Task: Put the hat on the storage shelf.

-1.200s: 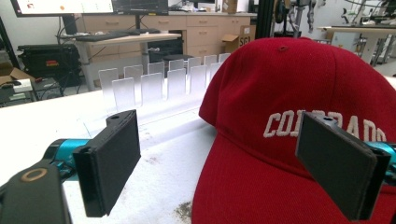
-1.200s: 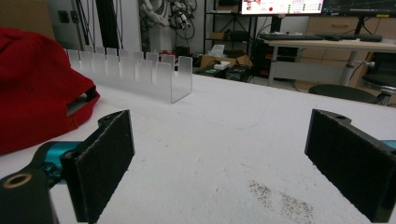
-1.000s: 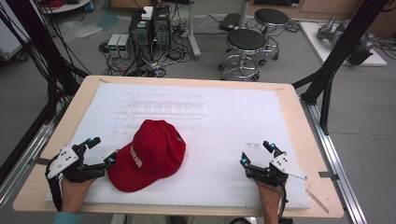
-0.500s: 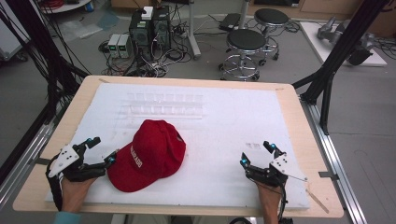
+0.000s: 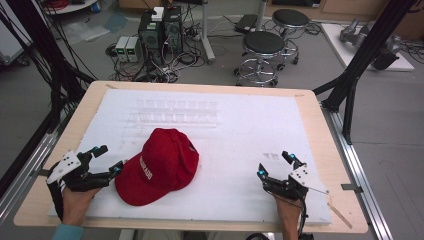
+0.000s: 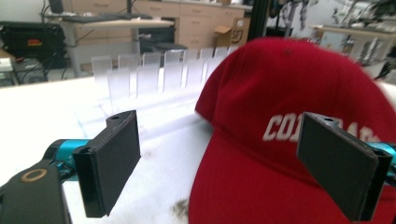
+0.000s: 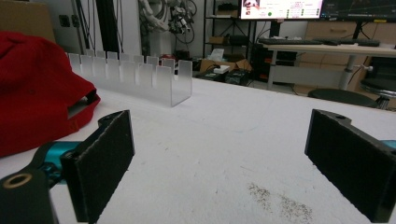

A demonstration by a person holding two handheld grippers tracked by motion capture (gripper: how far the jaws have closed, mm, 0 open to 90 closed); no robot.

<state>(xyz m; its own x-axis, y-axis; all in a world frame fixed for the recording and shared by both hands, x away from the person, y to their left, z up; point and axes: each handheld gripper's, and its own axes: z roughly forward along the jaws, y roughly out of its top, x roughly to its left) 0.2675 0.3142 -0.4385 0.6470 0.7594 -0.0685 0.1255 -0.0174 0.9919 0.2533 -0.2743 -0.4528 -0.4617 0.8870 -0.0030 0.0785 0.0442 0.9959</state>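
Red cap (image 5: pixel 157 165) lies on the white foam sheet (image 5: pixel 240 130) covering the tabletop, toward its near left. I hold my left gripper (image 5: pixel 102 161) just beside the cap's brim end, jaws apart, one jaw close to the fabric; whether it touches I can't quite tell. My right gripper (image 5: pixel 274 165) rests well apart at the near right, jaws apart and empty. Behind the cap stands a clear slotted rack (image 5: pixel 175 112).
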